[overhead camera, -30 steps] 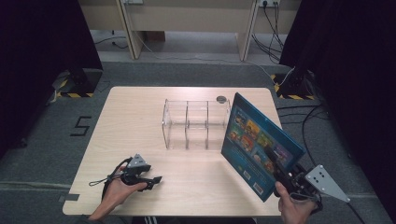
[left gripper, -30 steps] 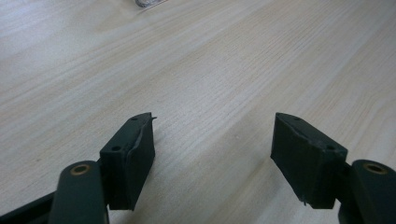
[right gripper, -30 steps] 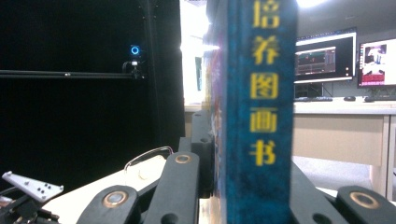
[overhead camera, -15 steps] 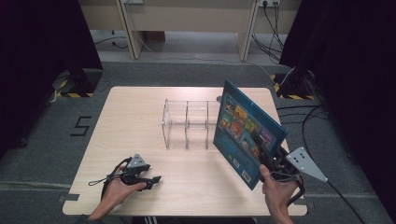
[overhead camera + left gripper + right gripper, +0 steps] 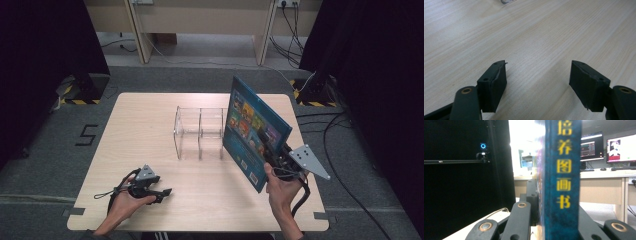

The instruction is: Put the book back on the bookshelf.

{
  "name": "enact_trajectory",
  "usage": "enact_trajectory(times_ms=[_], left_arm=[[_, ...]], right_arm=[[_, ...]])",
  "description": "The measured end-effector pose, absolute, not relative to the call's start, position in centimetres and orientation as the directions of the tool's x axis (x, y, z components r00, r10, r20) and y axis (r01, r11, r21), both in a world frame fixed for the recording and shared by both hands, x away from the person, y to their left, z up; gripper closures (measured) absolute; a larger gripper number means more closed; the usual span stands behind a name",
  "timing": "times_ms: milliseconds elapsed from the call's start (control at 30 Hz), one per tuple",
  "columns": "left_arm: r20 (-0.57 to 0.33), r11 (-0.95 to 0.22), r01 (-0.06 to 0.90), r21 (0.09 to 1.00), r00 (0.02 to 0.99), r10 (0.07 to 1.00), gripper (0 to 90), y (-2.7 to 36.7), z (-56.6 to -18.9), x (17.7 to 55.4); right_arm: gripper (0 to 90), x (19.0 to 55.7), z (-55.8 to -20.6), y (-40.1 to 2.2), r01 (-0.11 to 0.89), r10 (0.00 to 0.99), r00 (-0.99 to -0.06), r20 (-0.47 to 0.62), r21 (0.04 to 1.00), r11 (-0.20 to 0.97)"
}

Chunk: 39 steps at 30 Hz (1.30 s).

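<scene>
Holding the blue picture book upright, the right gripper has its jaws clamped on the spine, right of the clear divider rack. It should keep the book vertical and line it up with a slot. The left gripper rests on the worktop, jaws apart and empty.

The book hid the right end of the clear rack and the right gripper's jaw tips in the high view. In the right gripper view the spine ran off the top and bottom edges — its cover art blurred. A small round object was cut off at the far edge of the left gripper view — too little showed to tell what it was.
</scene>
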<state>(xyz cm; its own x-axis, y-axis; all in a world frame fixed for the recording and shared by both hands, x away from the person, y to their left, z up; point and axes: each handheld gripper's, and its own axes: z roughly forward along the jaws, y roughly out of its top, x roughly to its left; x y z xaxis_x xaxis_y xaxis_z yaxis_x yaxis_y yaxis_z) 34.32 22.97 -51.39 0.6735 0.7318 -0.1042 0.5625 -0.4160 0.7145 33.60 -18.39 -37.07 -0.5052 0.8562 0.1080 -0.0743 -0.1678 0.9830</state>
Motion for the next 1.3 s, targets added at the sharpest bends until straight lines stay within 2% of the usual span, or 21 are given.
enact_trajectory(times_ms=[600,900,1300], left_arm=[[-0.075,-0.433,0.541,0.721,0.682,0.727,28.2,23.0,-51.5,34.3],[-0.028,-0.468,0.506,0.725,0.7,0.713,23.8,22.9,-51.8,34.1],[-0.026,-0.467,0.502,0.728,0.701,0.713,21.6,22.8,-51.9,34.1]], right_arm=[[83.3,37.3,-37.7,-16.4,-0.091,0.9,-0.421,0.114,0.982,-0.167],[83.3,38.6,-38.2,-15.1,-0.101,0.916,-0.388,0.101,0.983,-0.151],[83.1,39.7,-39.6,-14.1,-0.108,0.928,-0.358,0.099,0.983,-0.147]])
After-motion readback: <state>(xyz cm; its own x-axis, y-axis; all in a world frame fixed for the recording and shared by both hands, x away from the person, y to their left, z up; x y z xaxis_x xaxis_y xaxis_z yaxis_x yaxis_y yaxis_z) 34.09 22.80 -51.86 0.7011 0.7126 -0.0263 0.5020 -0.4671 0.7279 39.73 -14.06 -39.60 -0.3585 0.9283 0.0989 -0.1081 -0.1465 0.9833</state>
